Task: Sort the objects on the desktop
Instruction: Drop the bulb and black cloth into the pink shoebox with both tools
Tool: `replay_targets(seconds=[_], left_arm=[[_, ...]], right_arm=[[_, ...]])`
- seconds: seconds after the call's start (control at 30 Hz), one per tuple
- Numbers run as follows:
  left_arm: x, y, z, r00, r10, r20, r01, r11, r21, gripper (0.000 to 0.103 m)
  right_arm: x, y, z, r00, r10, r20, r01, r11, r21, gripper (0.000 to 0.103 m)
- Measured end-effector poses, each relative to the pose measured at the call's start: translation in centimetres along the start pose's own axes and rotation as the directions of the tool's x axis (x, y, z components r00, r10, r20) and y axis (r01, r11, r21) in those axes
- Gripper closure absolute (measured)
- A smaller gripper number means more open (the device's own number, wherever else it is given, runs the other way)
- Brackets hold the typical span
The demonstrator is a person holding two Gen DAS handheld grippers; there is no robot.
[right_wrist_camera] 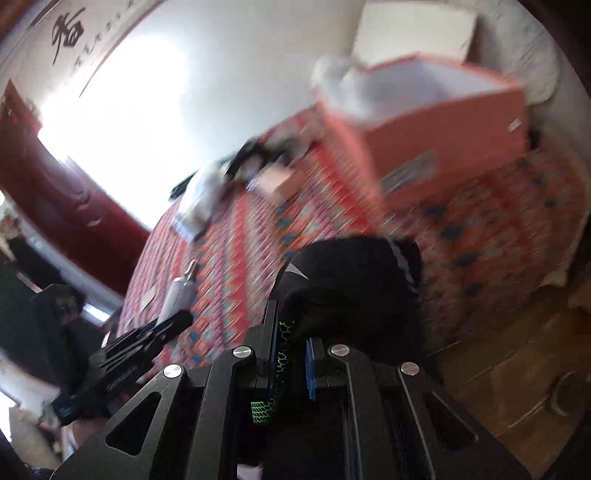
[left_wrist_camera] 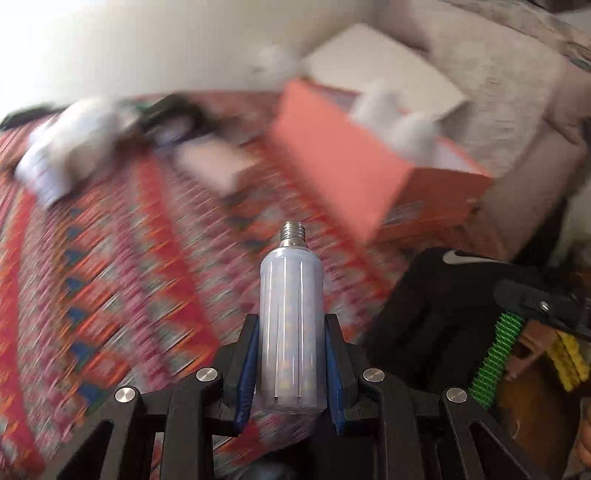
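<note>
Clamping a frosted LED corn bulb [left_wrist_camera: 291,332] between its blue-padded jaws, the left gripper [left_wrist_camera: 291,325] holds it lengthwise, with the metal screw base pointing forward and away from the camera, raised over the patterned red tablecloth [left_wrist_camera: 110,258] that covers the desk. The right gripper [right_wrist_camera: 291,354] has its jaws closed on a black item with a green honeycomb-patterned band [right_wrist_camera: 282,354]; above the jaws bulges a black fabric object bearing a white swoosh mark [right_wrist_camera: 351,295], probably a glove or a shoe, though the blur leaves that unsure. In the left wrist view the same black fabric object [left_wrist_camera: 436,306] shows just to the right of the bulb, beside the green band [left_wrist_camera: 498,354]. In the right wrist view the bulb [right_wrist_camera: 179,295] and the left gripper [right_wrist_camera: 162,325] appear at the lower left, over the cloth.

Farther out, an open orange cardboard box [left_wrist_camera: 351,162] sits on the cloth toward the desk's far right side, with blurred white things [left_wrist_camera: 402,122] in it. Left of the box lies a smeared cluster of white and dark objects [left_wrist_camera: 92,136] near the far edge, too blurred to name. Beyond the box stands a white box [right_wrist_camera: 413,29] on a grey upholstered seat [left_wrist_camera: 509,85].
</note>
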State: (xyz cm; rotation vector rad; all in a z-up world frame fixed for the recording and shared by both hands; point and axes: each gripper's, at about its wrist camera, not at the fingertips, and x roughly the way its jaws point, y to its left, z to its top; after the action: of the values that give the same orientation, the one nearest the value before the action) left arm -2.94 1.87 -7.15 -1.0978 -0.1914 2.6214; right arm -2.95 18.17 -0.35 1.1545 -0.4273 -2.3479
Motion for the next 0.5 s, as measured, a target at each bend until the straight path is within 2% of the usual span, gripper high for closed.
replay_targets(seconds=[0.1,0.23,0.33,0.5], left_arm=[[0.3,-3.3,2.5,0.998,-0.044,0.036,0.042,0.997,0.071,0.078],[1.4,-7.8,6.2,0.994,-0.079,0.076,0.065,0.982,0.178,0.078],[2.9,-10.1,8.8,0.992,-0.102,0.077,0.084,0.974,0.210,0.078],[6.3,-13.4,12.9,0.990,-0.121,0.072,0.100,0.964,0.246,0.078]], right_arm=[[-2.7,-1.5,2.3,0.993,-0.073,0.097,0.074,0.997,-0.008,0.092],[-5.3,-2.6,5.0,0.966,-0.158,0.206,0.167,0.986,-0.026,0.092],[-6.3,-3.2,7.3,0.938,-0.212,0.276,0.232,0.972,-0.043,0.092],[-5.9,-4.1,11.6,0.905,-0.258,0.339,0.298,0.952,-0.069,0.091]])
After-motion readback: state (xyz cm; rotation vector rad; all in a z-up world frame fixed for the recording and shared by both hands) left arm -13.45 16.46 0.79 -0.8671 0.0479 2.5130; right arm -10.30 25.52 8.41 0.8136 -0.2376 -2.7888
